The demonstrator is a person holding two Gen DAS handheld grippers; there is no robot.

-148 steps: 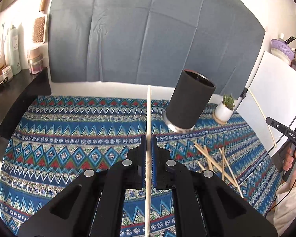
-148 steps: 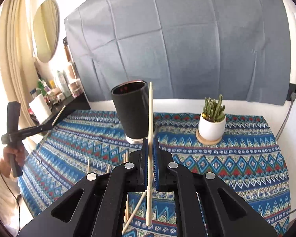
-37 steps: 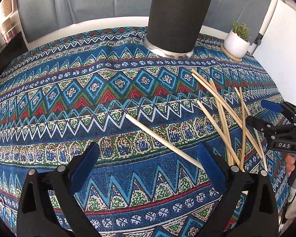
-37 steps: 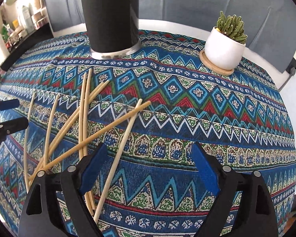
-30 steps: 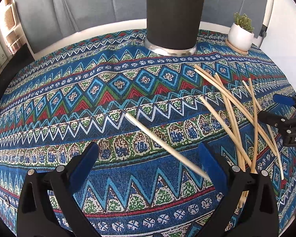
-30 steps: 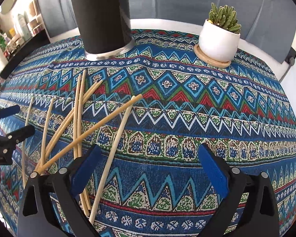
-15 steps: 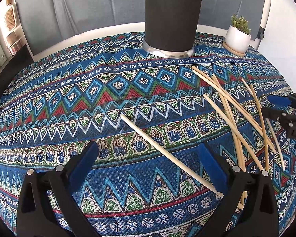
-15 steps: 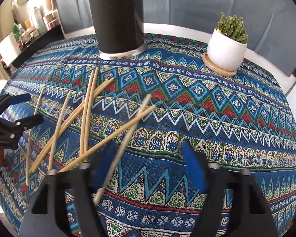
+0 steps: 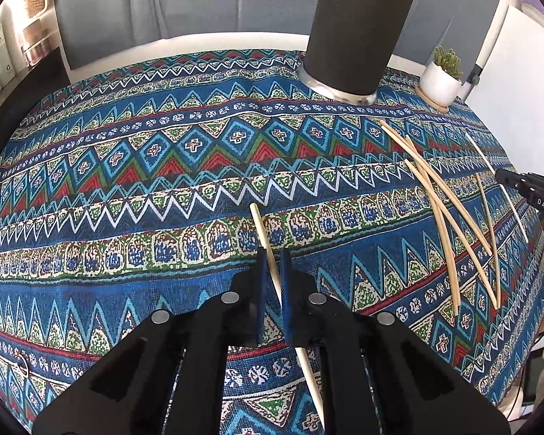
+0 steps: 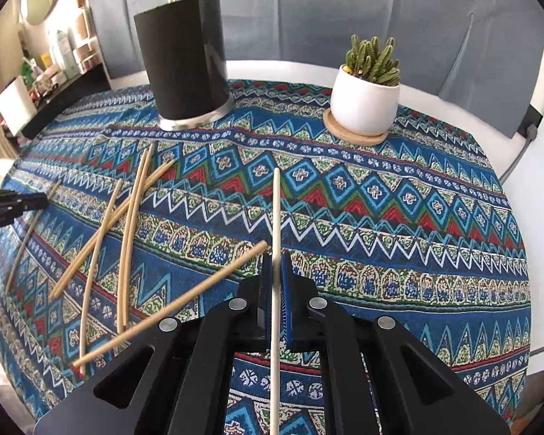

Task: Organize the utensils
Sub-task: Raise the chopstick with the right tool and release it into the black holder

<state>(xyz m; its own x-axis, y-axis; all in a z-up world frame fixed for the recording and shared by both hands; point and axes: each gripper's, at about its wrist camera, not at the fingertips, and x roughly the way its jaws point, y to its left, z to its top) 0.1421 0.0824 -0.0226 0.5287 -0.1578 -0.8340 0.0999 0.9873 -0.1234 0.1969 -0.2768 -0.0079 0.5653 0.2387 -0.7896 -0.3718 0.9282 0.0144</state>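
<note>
Pale bamboo runs between the blue pads of both my tools. My left gripper (image 9: 272, 264) is clamped narrow on one pale round chopstick (image 9: 263, 232), its tip pointing to 11 o'clock over the blue patterned tablecloth (image 9: 127, 181). My right gripper (image 10: 276, 272) is clamped just as narrow on a second pale chopstick (image 10: 276, 210), which points straight to 12 o'clock.

The tall black cylindrical holder with a silver base (image 9: 355, 36) stands at 1 o'clock in the left view and 11 o'clock in the right. The loose tan chopsticks (image 9: 439, 199) lie scattered at 3 o'clock from my left tool.

My worry: each stick is pinched near its middle or lower part, so it could pivot between the pads and miss the holder's mouth. In the right view a tan stick (image 10: 170, 308) lies slanted just beside my pads at 9 o'clock; I judge it could be dragged or flicked as I lift.

Only the right view shows the white pot with a green cactus (image 10: 366, 105) up close and something brass-coloured poking above the holder's rim. Only the left view shows how my left stick sits askew in its grip.
</note>
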